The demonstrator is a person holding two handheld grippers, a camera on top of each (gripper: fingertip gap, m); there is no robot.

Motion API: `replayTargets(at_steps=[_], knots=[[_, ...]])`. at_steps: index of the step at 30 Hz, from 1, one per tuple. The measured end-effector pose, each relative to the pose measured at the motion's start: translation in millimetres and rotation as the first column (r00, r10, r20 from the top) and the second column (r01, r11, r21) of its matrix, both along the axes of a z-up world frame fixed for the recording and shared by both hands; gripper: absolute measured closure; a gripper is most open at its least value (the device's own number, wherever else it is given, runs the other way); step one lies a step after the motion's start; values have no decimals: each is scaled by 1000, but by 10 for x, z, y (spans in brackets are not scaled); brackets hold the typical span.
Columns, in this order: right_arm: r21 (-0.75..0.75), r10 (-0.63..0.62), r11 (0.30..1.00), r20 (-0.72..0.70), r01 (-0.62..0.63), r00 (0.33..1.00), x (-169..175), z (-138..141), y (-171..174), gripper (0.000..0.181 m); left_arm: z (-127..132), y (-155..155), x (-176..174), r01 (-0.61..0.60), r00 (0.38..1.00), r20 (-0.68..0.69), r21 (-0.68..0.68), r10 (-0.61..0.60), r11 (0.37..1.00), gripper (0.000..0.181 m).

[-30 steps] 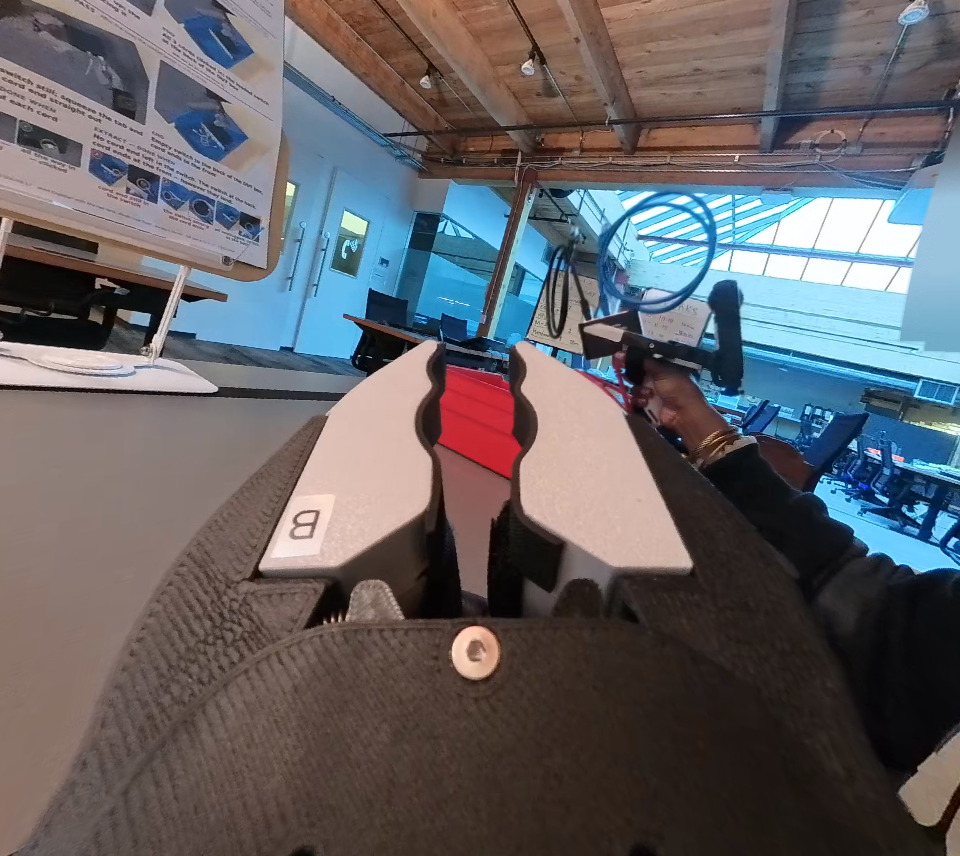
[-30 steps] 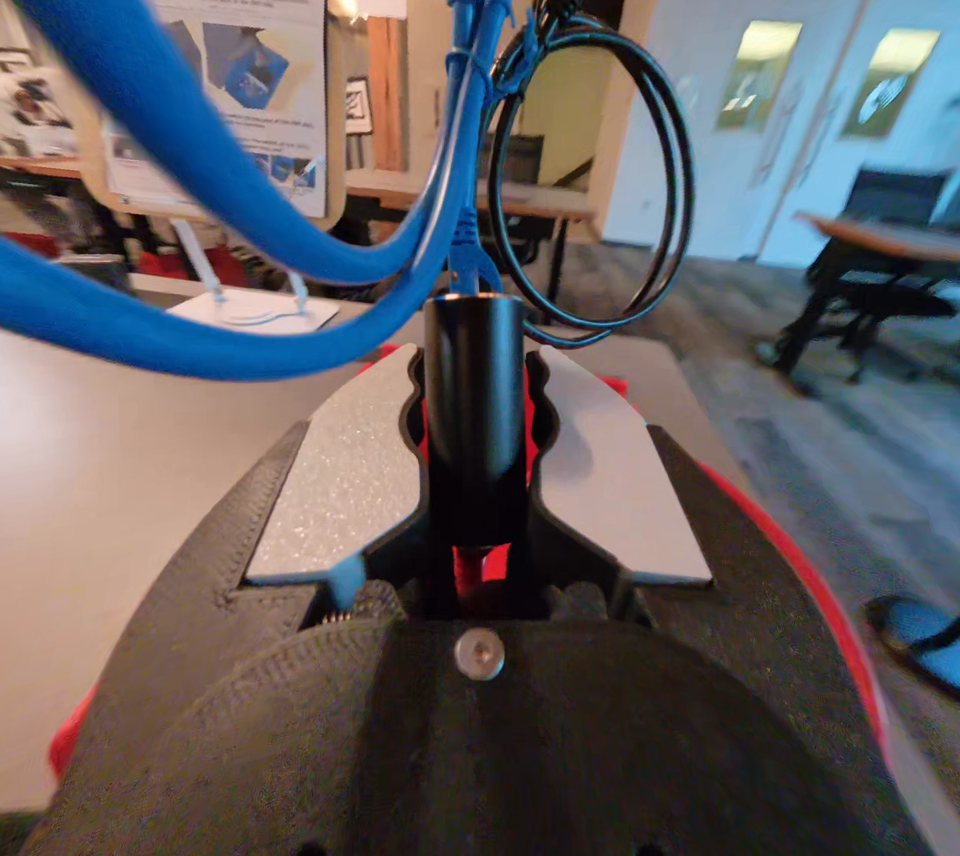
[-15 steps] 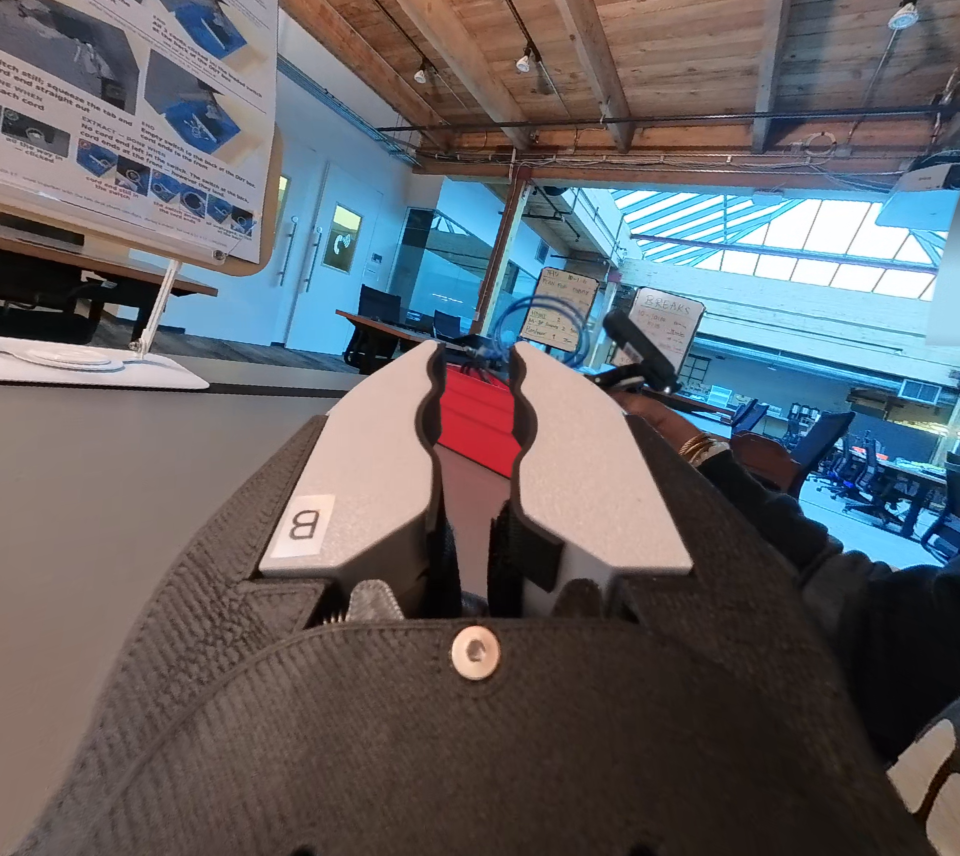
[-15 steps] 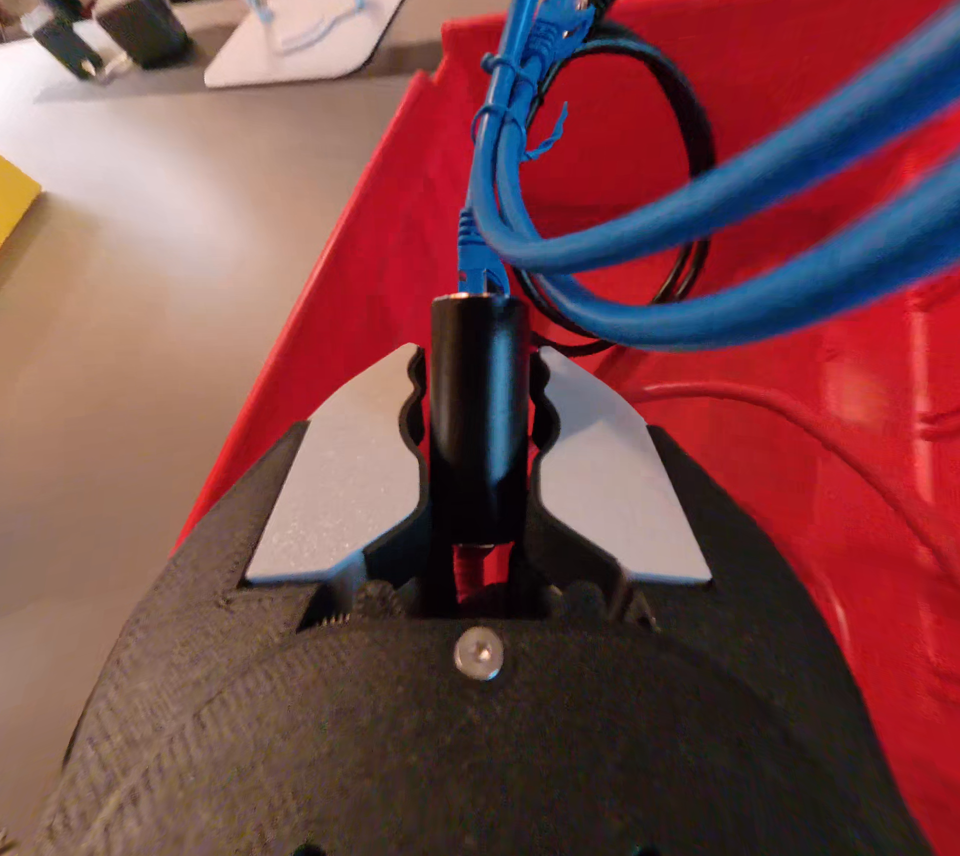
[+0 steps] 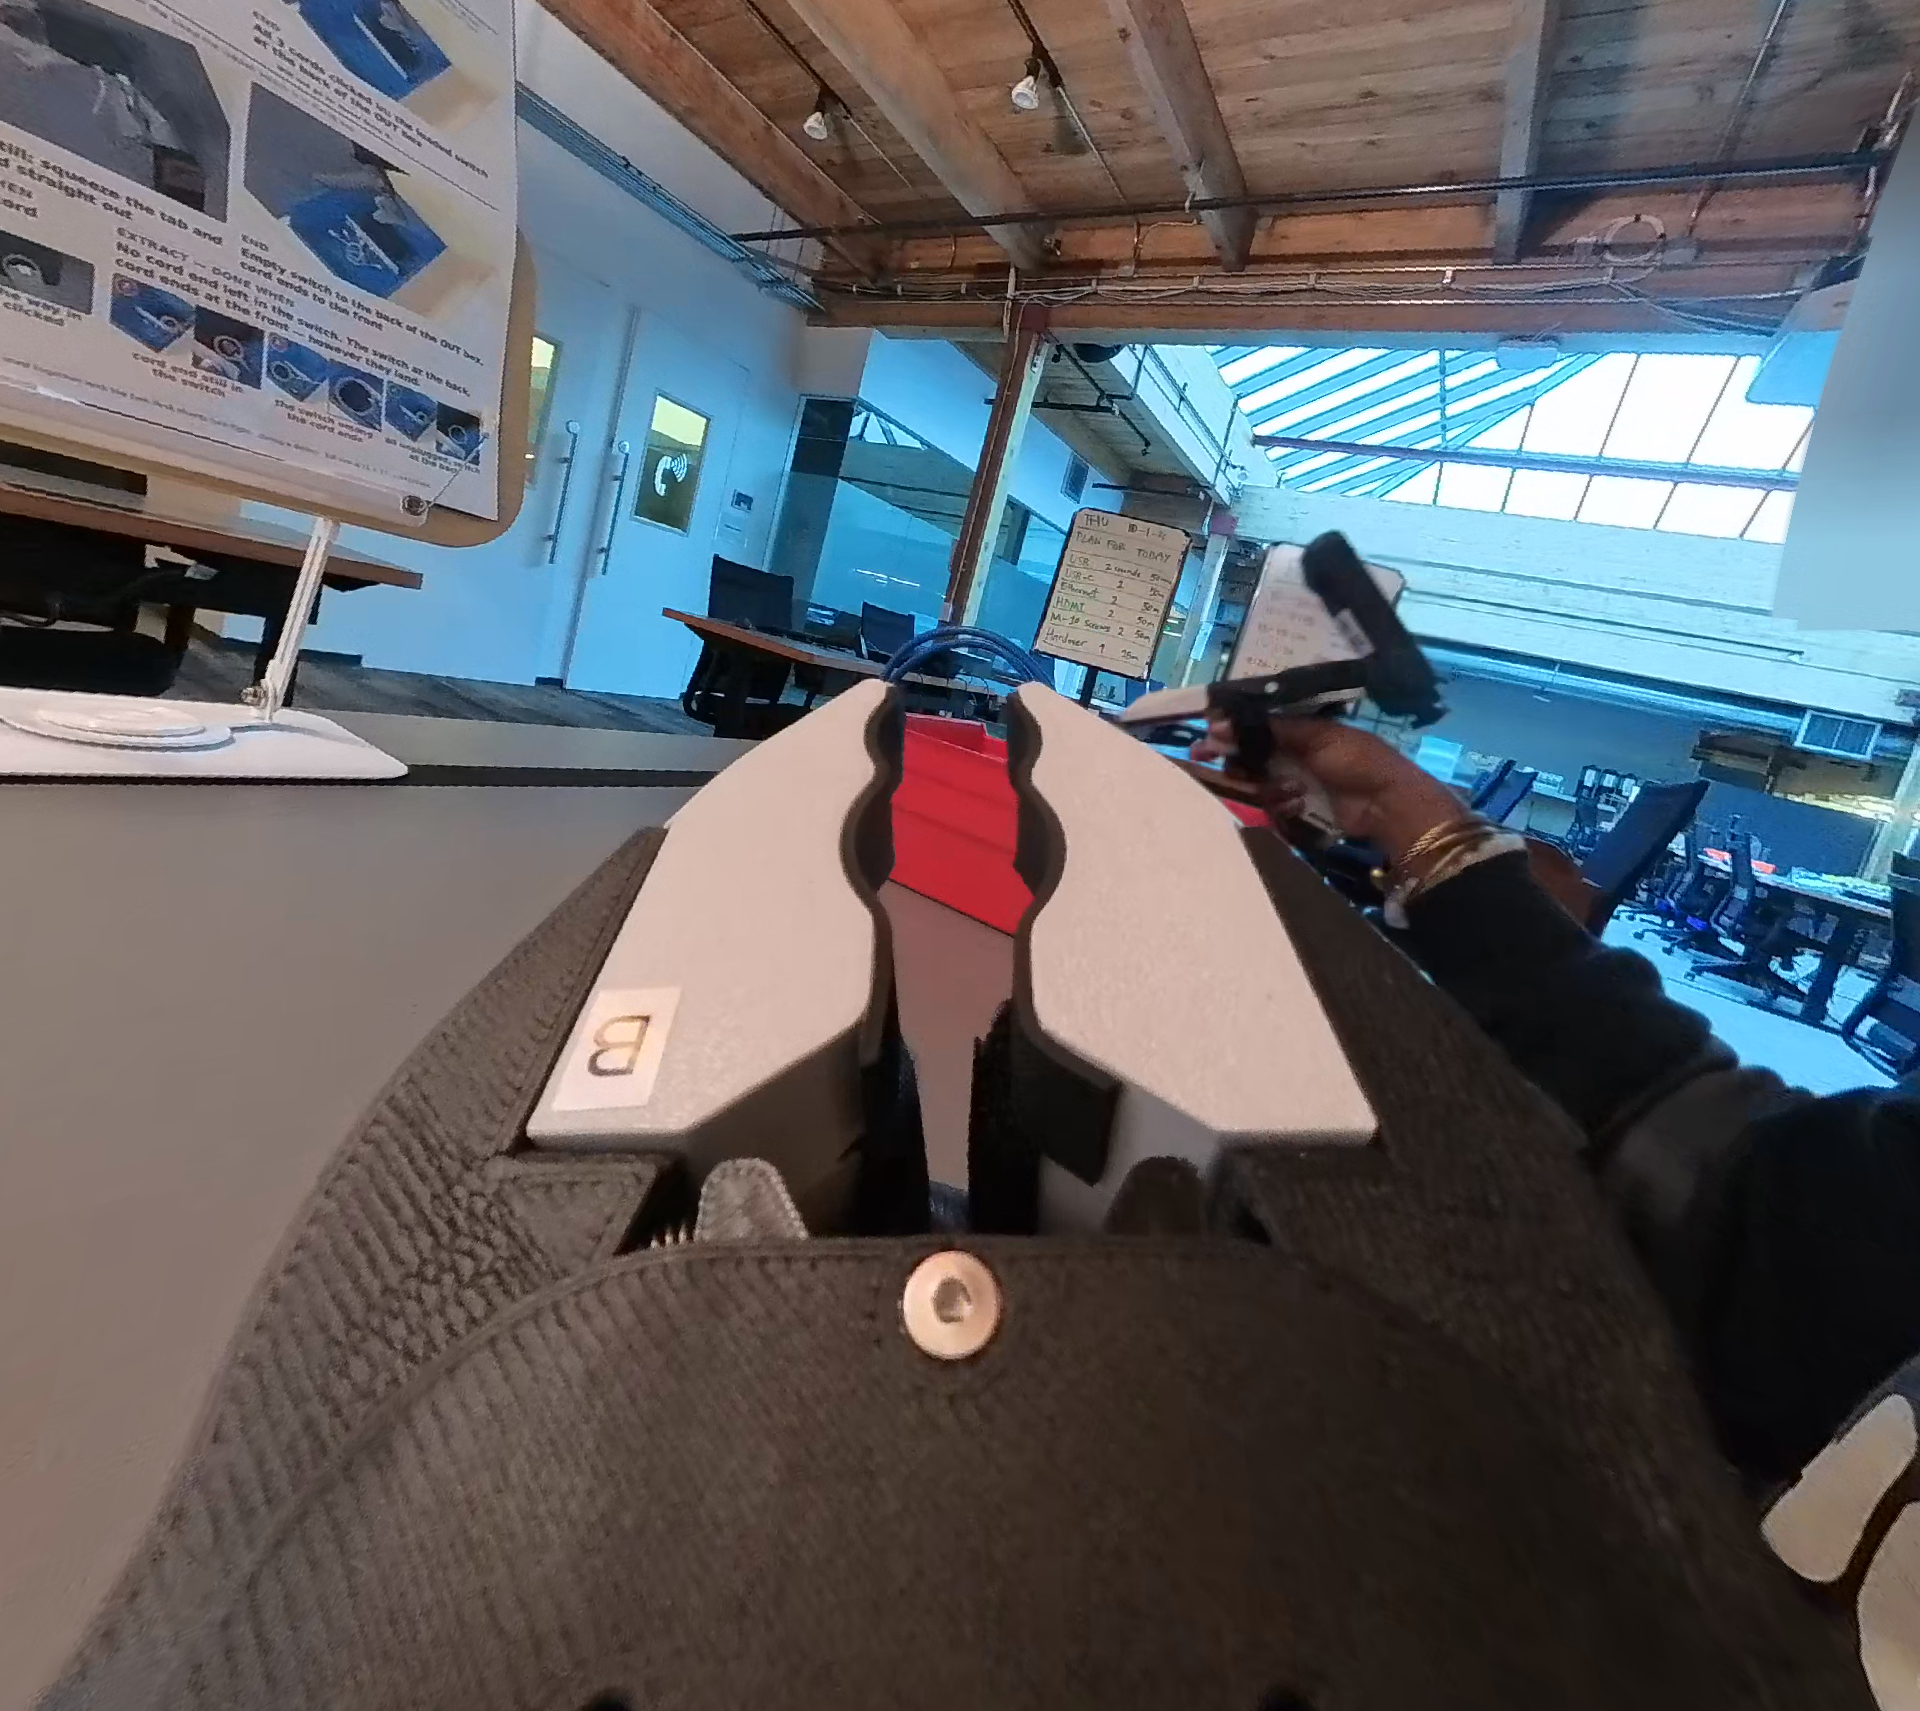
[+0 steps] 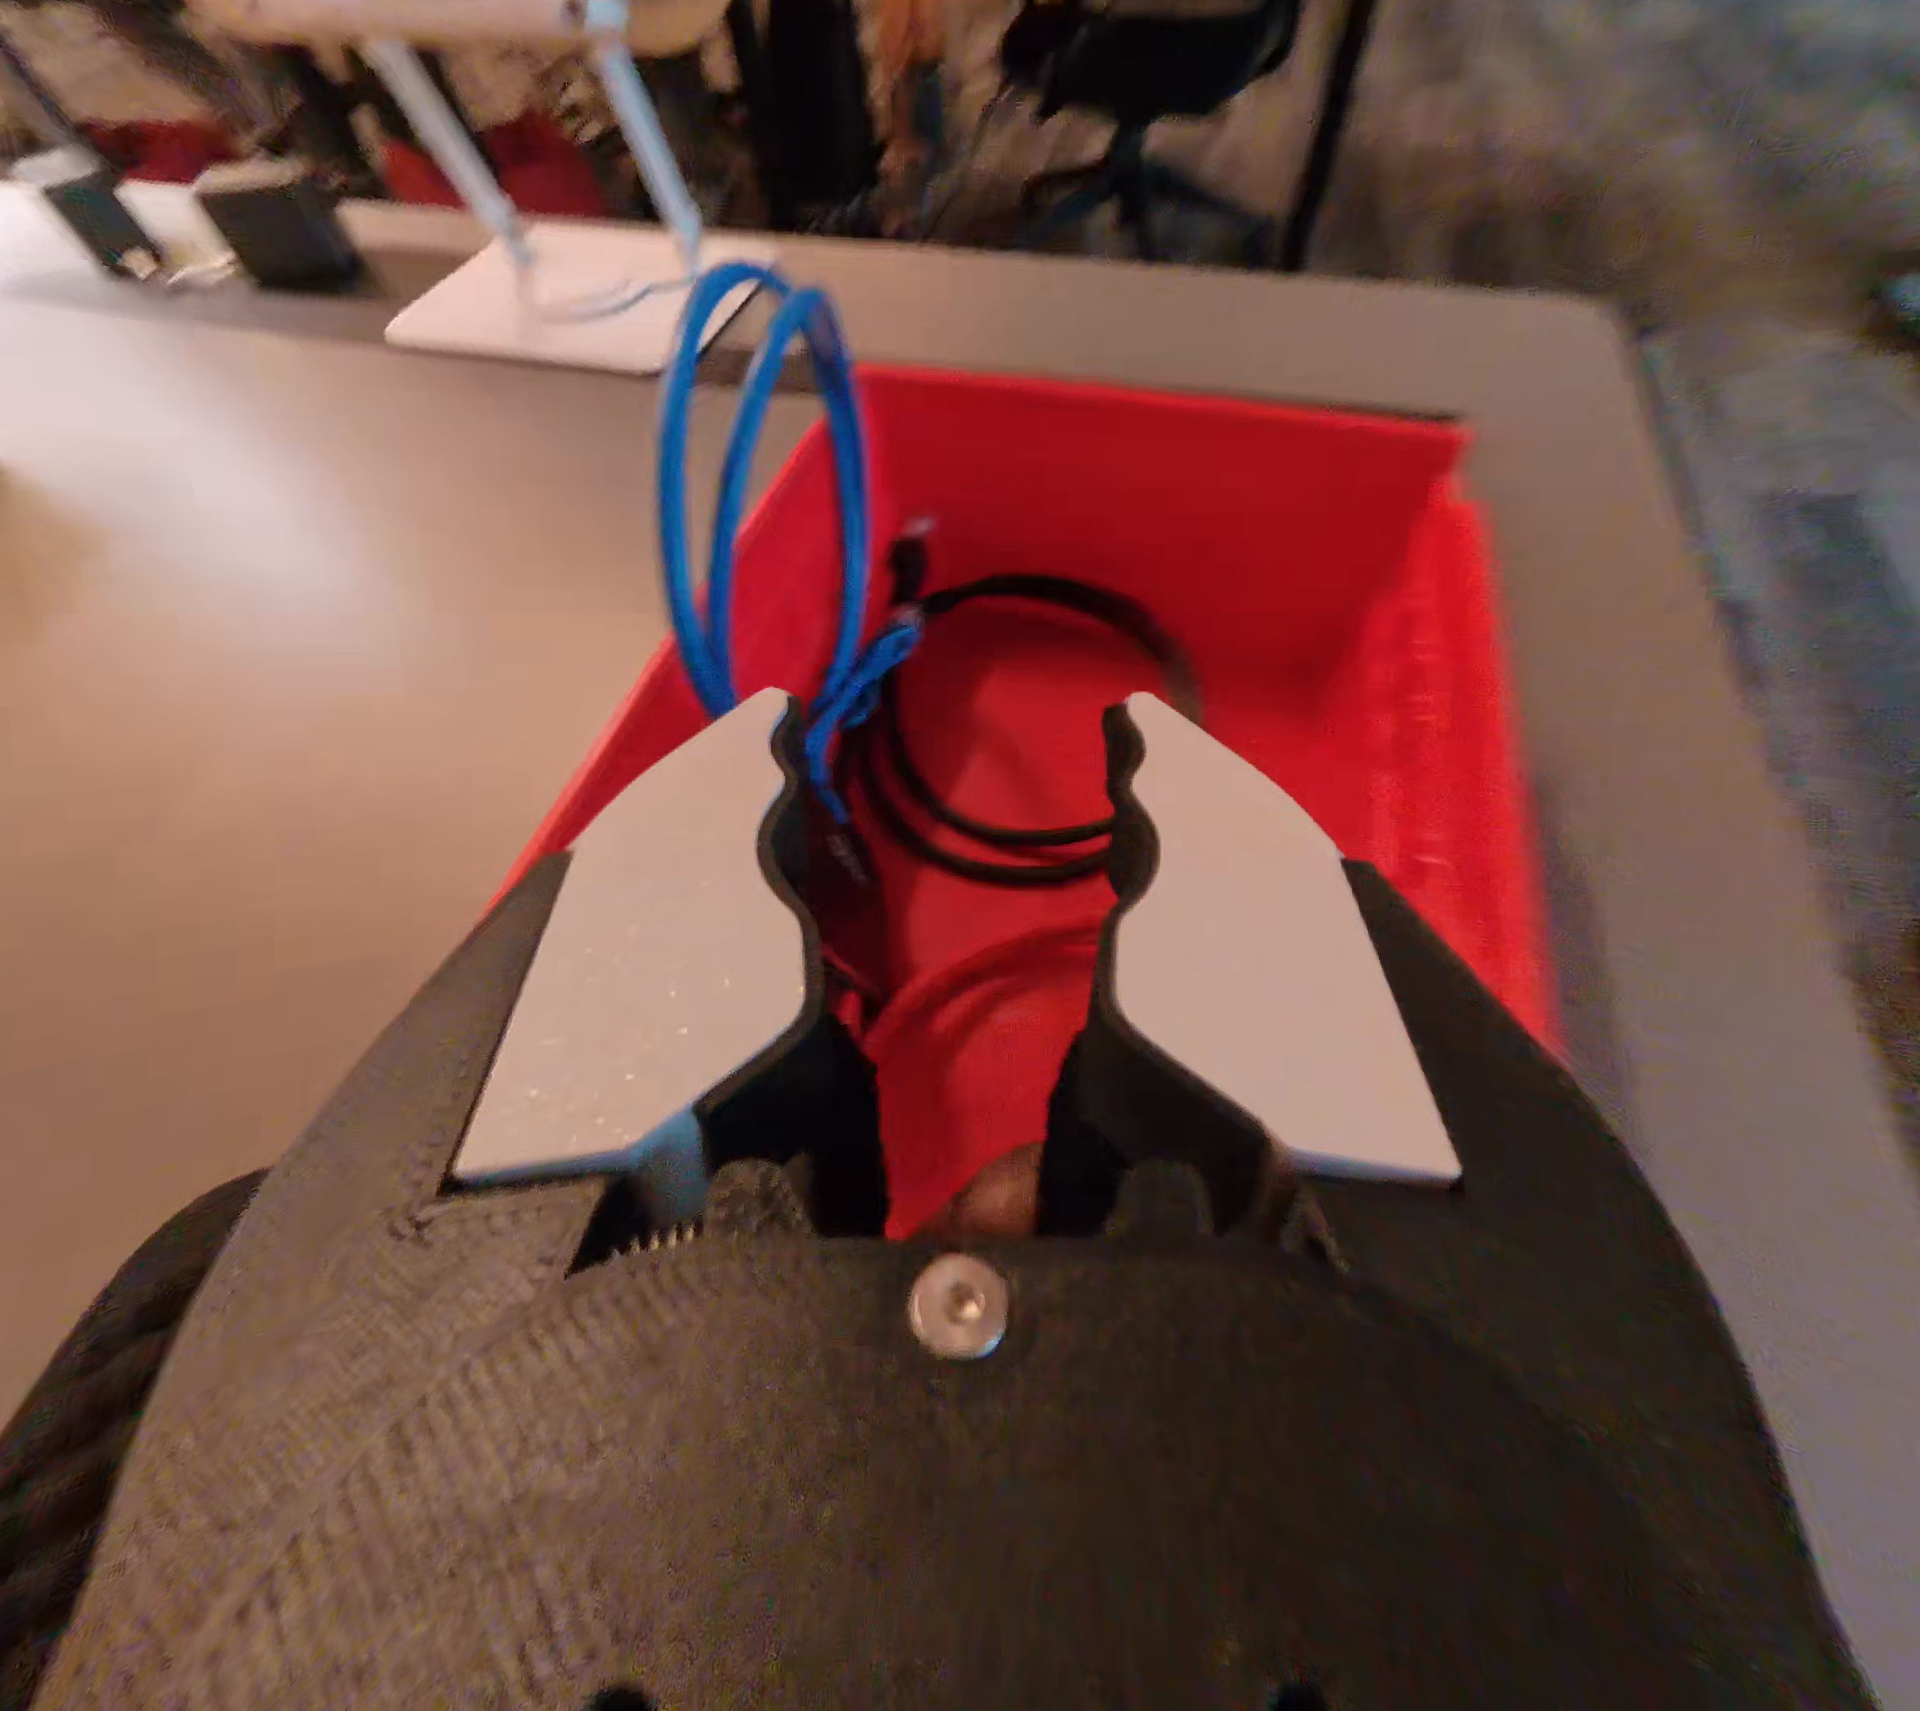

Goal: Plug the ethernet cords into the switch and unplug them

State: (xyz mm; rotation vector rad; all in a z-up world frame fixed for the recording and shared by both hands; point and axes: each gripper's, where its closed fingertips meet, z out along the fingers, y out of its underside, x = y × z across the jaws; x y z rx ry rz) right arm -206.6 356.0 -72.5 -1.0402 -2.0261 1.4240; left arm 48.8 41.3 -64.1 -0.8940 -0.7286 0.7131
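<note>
My landmark is the red bin [image 6: 1226,518] on the grey table [image 6: 260,622]. Far left of it in the right wrist view, dark boxes sit at the table's back edge, blurred. Nearer, just beyond the bin's back left corner, stands the white base of the instruction board [image 6: 561,300]. At the bin's left wall the blue ethernet cord [image 6: 764,456] loops upright, rising above the rim; the black cord [image 6: 1039,830] lies coiled on the bin floor beside it. A dark body, perhaps the switch, lies against my left finger; too blurred to say. My right gripper [image 6: 951,716] hangs above the bin's near end, jaws spread wide, gripping nothing. My left gripper [image 5: 951,711] lies low on the table, short of the bin, jaws slightly parted and empty.
</note>
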Motion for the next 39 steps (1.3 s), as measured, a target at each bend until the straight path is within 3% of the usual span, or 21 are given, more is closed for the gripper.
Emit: replayTargets(at_steps=[3,5,7,10,13,15,17,21,31,39], knots=[[15,-146,989,-95,148,985,40,241,509,125,-2,1,-1,-2,1000,0,-1,2,1000,162],[49,-228,971,-77,232,971,84,218,869,125,-5,9,-2,-2,1000,0,-5,2,1000,162],[85,-276,958,12,274,961,138,40,1167,125,-12,22,-5,-1,1000,2,-11,1,1000,162],[170,-271,958,262,233,926,274,-467,1413,125,-18,38,-7,0,1000,3,-21,0,1000,161],[258,-250,953,387,156,887,350,-846,1502,143,-21,41,-10,-1,1000,4,-23,1,1000,161],[202,-135,978,396,57,908,347,-890,1327,175,-23,45,-11,2,1000,5,-23,-2,1000,161],[265,-133,964,346,39,929,289,-911,1293,177,-25,49,-11,6,1000,7,-23,-6,1000,161],[351,-83,936,294,-27,952,271,-894,1130,176,-26,49,-14,10,1000,9,-18,-10,1000,161],[365,163,894,277,-260,947,266,-906,172,170,-31,67,-12,18,1000,9,-24,-18,1000,160],[399,280,841,255,-364,926,391,-915,-554,166,-28,68,-13,23,1000,9,-22,-22,1000,160]])
